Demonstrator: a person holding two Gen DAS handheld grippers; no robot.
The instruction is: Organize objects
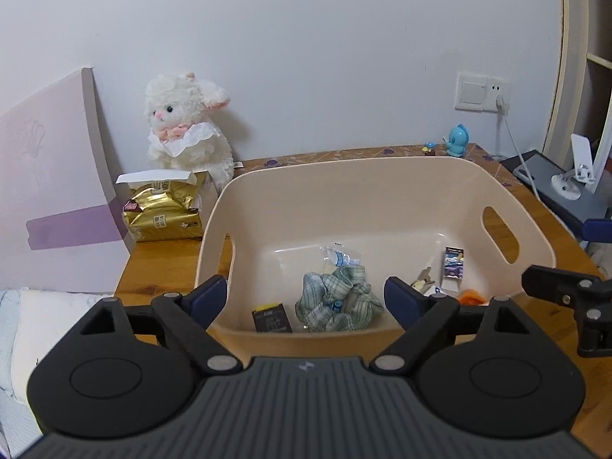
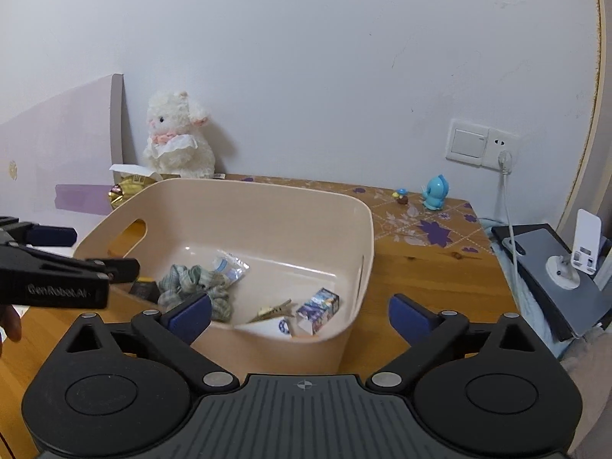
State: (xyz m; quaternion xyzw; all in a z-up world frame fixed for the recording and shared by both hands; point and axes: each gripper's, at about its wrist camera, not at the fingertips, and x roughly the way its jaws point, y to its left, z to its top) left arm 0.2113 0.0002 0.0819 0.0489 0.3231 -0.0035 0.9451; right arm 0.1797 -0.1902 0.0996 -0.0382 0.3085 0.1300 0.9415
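A beige plastic bin point(image 1: 382, 191) point(image 2: 344, 206) with handle slots stands on the wooden table. Inside lie a green checked scrunchie point(image 1: 336, 302) point(image 2: 191, 283), a clear plastic packet point(image 1: 338, 258) point(image 2: 229, 266), a small black box point(image 1: 272, 320), a small printed carton point(image 1: 453, 267) point(image 2: 319, 308) and a wooden clothes peg point(image 2: 273, 310). My left gripper point(image 1: 306, 298) is open and empty over the bin's near rim. My right gripper point(image 2: 300, 315) is open and empty at the bin's near right corner. The left gripper shows at the left of the right wrist view point(image 2: 57, 271).
A white plush lamb point(image 1: 187, 126) point(image 2: 178, 137) and a gold tissue pack point(image 1: 164, 210) stand at the back left by a pink board point(image 1: 57, 191). A blue toy figure point(image 1: 457, 139) point(image 2: 434, 193), a wall socket with cable point(image 2: 505, 160) and a phone stand point(image 2: 573, 256) are to the right.
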